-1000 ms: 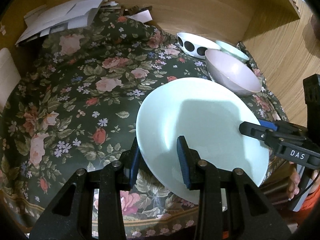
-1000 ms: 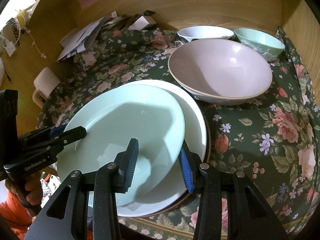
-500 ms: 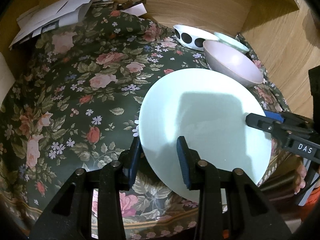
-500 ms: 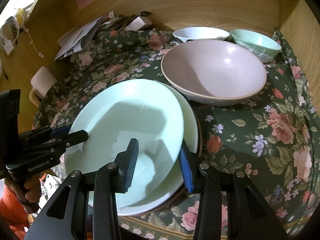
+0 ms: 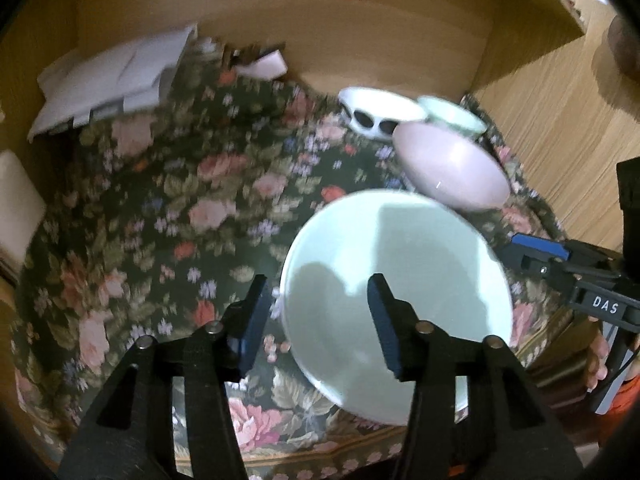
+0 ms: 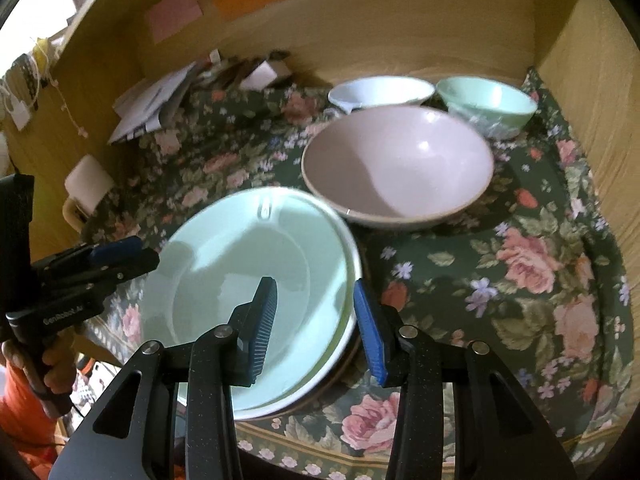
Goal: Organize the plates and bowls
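Observation:
A mint-green plate (image 6: 248, 280) lies on a white plate (image 6: 355, 256) at the near edge of the floral cloth (image 6: 520, 260). My left gripper (image 5: 316, 312) hovers over the mint plate's (image 5: 396, 280) left rim. Its jaws are opening, and the rim shows between them without touching either pad. My right gripper (image 6: 316, 312) straddles the stack's right rim, its pads apart and not pressing on it. In the left wrist view, the right gripper (image 5: 516, 250) sits just off the plate's edge. Behind stand a large pink bowl (image 6: 400, 172), a white dotted bowl (image 5: 380, 110) and a mint bowl (image 6: 488, 104).
Wooden walls (image 6: 400, 28) close in the back and right side. Loose papers (image 5: 112, 76) lie at the back left and a white mug (image 6: 88, 184) stands at the left edge. A hand (image 6: 24, 360) holds the left gripper (image 6: 140, 254).
The mint plate went from tilted to lying flat on the white plate. My left jaws widened off its rim, and both grippers rose and drew back a little.

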The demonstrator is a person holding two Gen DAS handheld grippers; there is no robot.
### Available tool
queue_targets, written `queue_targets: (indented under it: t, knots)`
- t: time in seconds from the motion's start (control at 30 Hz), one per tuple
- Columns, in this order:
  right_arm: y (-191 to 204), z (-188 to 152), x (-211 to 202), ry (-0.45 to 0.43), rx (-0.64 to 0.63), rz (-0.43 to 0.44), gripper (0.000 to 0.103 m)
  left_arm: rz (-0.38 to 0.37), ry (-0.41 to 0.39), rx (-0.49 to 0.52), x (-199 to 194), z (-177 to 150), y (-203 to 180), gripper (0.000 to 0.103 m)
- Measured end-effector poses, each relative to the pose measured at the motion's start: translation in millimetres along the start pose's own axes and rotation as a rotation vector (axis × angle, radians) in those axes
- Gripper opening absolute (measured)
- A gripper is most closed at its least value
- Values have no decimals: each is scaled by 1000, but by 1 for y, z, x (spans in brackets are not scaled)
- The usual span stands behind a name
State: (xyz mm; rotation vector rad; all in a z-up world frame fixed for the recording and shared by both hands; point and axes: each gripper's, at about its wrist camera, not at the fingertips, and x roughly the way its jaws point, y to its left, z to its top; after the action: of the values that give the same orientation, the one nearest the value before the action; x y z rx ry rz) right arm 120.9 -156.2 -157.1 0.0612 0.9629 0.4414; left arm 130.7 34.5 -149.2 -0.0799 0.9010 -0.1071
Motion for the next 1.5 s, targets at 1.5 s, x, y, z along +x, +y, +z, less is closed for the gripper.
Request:
queue_targets:
  t: [1.5]
  knots:
    - [-108,65,35,-76,135,-123,54,-102,117,58,153,104,-68,53]
